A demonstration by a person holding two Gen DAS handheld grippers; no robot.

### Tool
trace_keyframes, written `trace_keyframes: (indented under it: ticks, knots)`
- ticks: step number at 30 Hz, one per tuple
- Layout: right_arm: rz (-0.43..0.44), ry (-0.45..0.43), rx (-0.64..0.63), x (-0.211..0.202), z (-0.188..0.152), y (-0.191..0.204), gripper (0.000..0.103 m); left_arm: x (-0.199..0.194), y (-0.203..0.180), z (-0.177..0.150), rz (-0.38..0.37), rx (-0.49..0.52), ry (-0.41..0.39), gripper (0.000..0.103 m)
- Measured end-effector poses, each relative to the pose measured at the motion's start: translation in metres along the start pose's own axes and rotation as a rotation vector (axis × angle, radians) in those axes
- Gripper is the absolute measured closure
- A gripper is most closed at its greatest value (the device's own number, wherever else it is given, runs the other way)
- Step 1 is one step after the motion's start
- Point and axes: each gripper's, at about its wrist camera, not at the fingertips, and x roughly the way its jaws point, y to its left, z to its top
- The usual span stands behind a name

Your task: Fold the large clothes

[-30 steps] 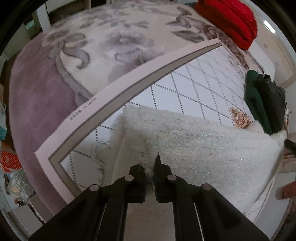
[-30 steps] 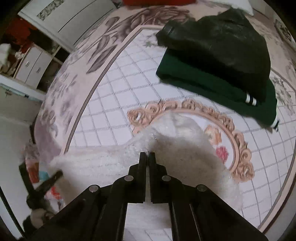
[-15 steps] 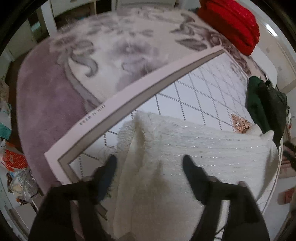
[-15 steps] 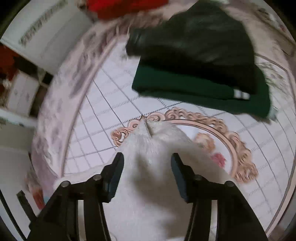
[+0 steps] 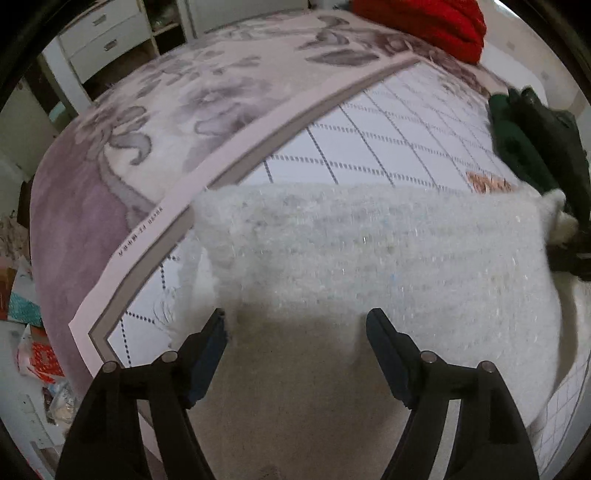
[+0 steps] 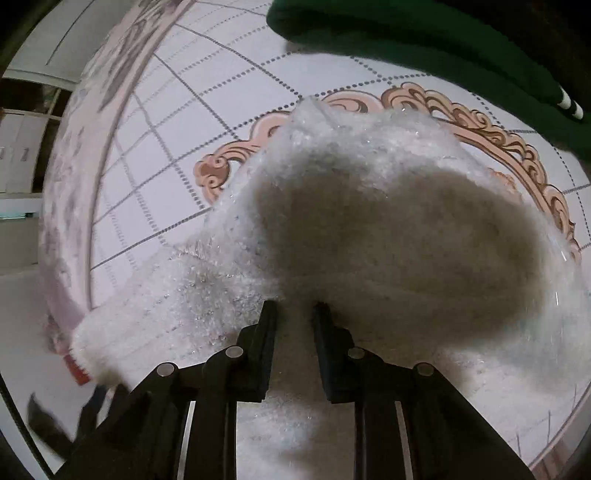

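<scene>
Left wrist view: a fluffy white sweater [image 5: 369,251] lies across the middle of the frame on a gridded mat [image 5: 388,147] spread over a floral rug [image 5: 147,122], its far edge forming a straight fold line. The left gripper [image 5: 295,325] hovers at the near edge with its fingers spread wide and nothing between them. A red garment [image 5: 424,22] sits at the top right, and a green and black pile [image 5: 524,136] at the right edge.

Right wrist view: the sweater [image 6: 369,221] fills the centre and lower frame, bunched into a soft mound over the mat's pink ornate medallion [image 6: 461,114]. The right gripper [image 6: 293,314] sits low over the knit, its fingers parted by a narrow gap with white fabric showing behind it; whether they pinch any of it cannot be told. The green garment [image 6: 406,33] runs along the top right.

Judging by the loose fingers and the settled cloth, one fold appears laid down and the grippers sit between grasps. The next move likely calls for picking fresh grip points at the sweater's ends or near corners, pinching through both layers of the thick, slippery pile, and carrying them across evenly so the mound on the right flattens rather than rolls.
</scene>
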Motion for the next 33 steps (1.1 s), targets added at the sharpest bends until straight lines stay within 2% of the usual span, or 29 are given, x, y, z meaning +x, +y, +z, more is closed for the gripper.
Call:
trace_keyframes:
  ticks: [2,4,6,7,8,10,11,12,13,14,15,16,17,18,22,24,26,27,28,29,30,31,33]
  knots:
    - [0.030,-0.094,-0.064,-0.041,-0.010,-0.005,0.067,-0.002,0.004,0.004,-0.033,-0.020,-0.016,0.029]
    - [-0.052,-0.236,-0.086,-0.082,-0.020,-0.026,0.023,-0.001,0.005,0.007,-0.055,-0.024,-0.018,0.029]
    - [-0.132,-0.306,-0.082,-0.098,-0.023,-0.051,0.014,0.002,0.006,0.010,-0.082,-0.052,-0.017,0.029]
    - [-0.148,-0.293,-0.069,-0.096,-0.021,-0.061,0.014,0.003,0.007,0.010,-0.100,-0.074,-0.016,0.027]
    - [-0.137,-0.249,-0.049,-0.085,-0.016,-0.074,0.014,0.005,0.007,0.011,-0.119,-0.092,-0.010,0.017]
    - [-0.091,-0.148,-0.037,-0.053,-0.008,-0.094,0.014,0.010,0.001,0.012,-0.141,-0.105,0.013,0.010]
    - [-0.080,-0.107,-0.049,-0.035,-0.003,-0.096,0.015,0.011,-0.005,0.013,-0.122,-0.085,0.019,0.009]
    - [-0.068,-0.089,-0.057,-0.020,0.000,-0.099,0.020,0.012,-0.011,0.013,-0.098,-0.064,0.021,0.009]
    - [-0.054,-0.089,-0.052,-0.014,-0.001,-0.103,0.032,0.013,-0.016,0.013,-0.077,-0.037,0.027,0.009]
    - [-0.019,-0.081,-0.024,-0.007,-0.001,-0.105,0.039,0.014,-0.021,0.013,-0.068,-0.012,0.033,0.009]
    - [0.002,-0.077,0.006,-0.005,-0.002,-0.105,0.057,0.013,-0.024,0.013,-0.064,0.003,0.034,0.009]
    - [0.007,-0.065,0.035,-0.004,-0.006,-0.107,0.069,0.012,-0.029,0.013,-0.060,0.024,0.030,0.009]
    - [0.026,-0.054,0.062,-0.005,-0.014,-0.109,0.072,0.010,-0.030,0.013,-0.062,0.038,0.031,0.009]
    - [0.066,-0.029,0.097,-0.005,-0.025,-0.112,0.091,0.009,-0.033,0.011,-0.063,0.058,0.038,0.009]
    - [0.144,0.014,0.218,-0.010,-0.098,-0.129,0.091,-0.003,-0.038,-0.003,-0.072,0.128,0.060,0.009]
    - [0.176,0.035,0.253,-0.016,-0.121,-0.132,0.090,-0.011,-0.040,-0.011,-0.068,0.166,0.074,0.009]
    - [0.109,-0.020,0.191,-0.035,-0.133,-0.124,0.088,-0.019,-0.039,-0.019,-0.086,0.162,0.090,0.009]
    - [0.063,-0.060,0.130,-0.047,-0.132,-0.113,0.079,-0.021,-0.039,-0.020,-0.100,0.152,0.098,0.009]
    - [0.010,-0.096,0.060,-0.055,-0.129,-0.102,0.064,-0.021,-0.040,-0.021,-0.106,0.146,0.102,0.009]
    - [0.005,-0.115,0.008,-0.058,-0.123,-0.094,0.053,-0.022,-0.041,-0.023,-0.111,0.134,0.103,0.009]
    - [0.027,-0.133,-0.019,-0.057,-0.113,-0.087,0.035,-0.021,-0.043,-0.024,-0.114,0.131,0.103,0.009]
    - [0.036,-0.142,-0.026,-0.057,-0.105,-0.091,0.026,-0.019,-0.046,-0.025,-0.115,0.133,0.106,0.009]
    - [0.018,-0.127,-0.062,-0.041,-0.080,-0.087,0.026,-0.011,-0.052,-0.026,-0.096,0.140,0.112,0.009]
